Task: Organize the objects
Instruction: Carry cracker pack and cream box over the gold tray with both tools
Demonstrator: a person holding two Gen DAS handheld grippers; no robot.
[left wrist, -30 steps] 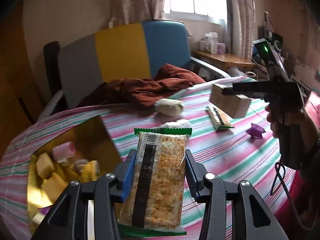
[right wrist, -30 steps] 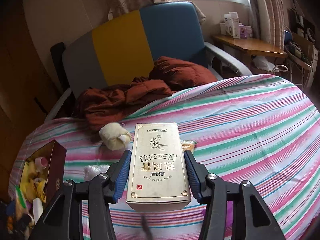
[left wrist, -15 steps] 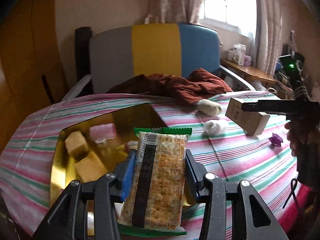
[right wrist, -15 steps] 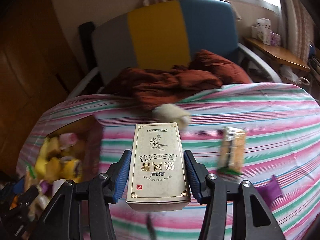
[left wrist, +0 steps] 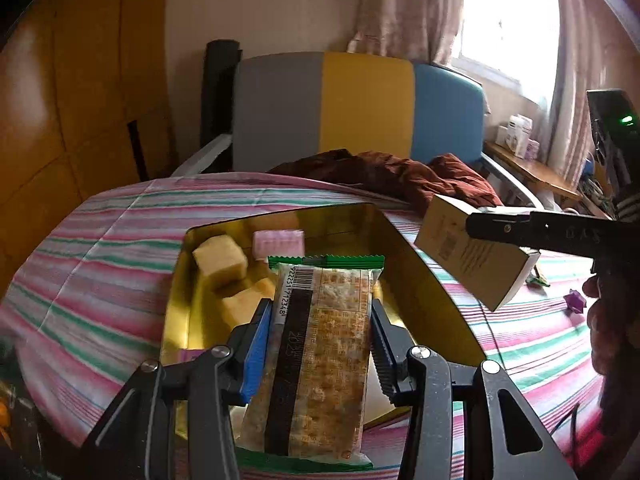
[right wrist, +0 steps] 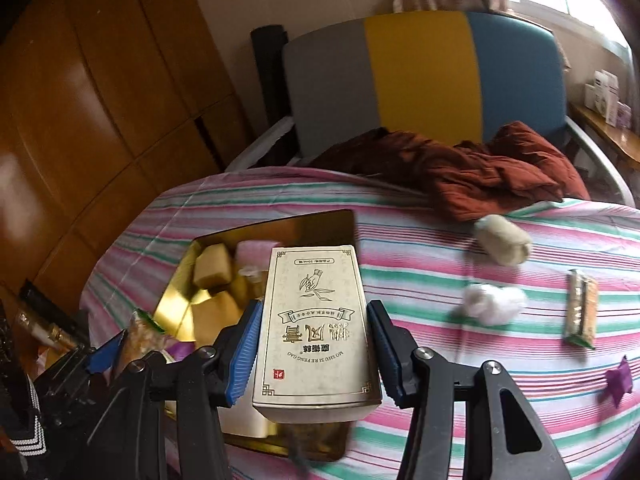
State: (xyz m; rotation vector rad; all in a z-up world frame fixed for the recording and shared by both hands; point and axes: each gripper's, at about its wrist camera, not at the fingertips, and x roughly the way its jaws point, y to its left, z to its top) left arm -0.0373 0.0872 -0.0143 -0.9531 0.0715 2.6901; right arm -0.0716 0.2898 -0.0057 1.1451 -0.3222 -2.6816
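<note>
The left hand-held gripper (left wrist: 320, 344) is clamped on a cracker packet (left wrist: 320, 356) with green crimped ends, blue pads pressing both long sides, barcode end pointing to 12 o'clock. It hangs over the near part of an open gold-lined box (left wrist: 416, 256) on the counter (left wrist: 100, 264), which wears a pink, green and white striped cloth. Inside the box, at 11 o'clock from the packet, lie 2 yellow blocks (left wrist: 220, 260) and a pink wrapped piece (left wrist: 278, 242).

The right hand-held gripper (right wrist: 314, 354) grips a cream carton (right wrist: 316, 332) with gold borders and printed characters, pads on both long sides. In its own view the carton hangs over the box's right edge. From the left wrist view it appears at 2 o'clock, tilted, above the box's right wall.

On the cloth at 3 o'clock from the carton sit a white crumpled wad (right wrist: 492, 304), a beige roll (right wrist: 504, 236) beyond it, a second packet (right wrist: 580, 312) and a purple piece (right wrist: 618, 376) at 4 o'clock. A rust-brown garment (right wrist: 472, 168) lies at the counter's far edge before a grey, yellow and blue chair (right wrist: 416, 76).
</note>
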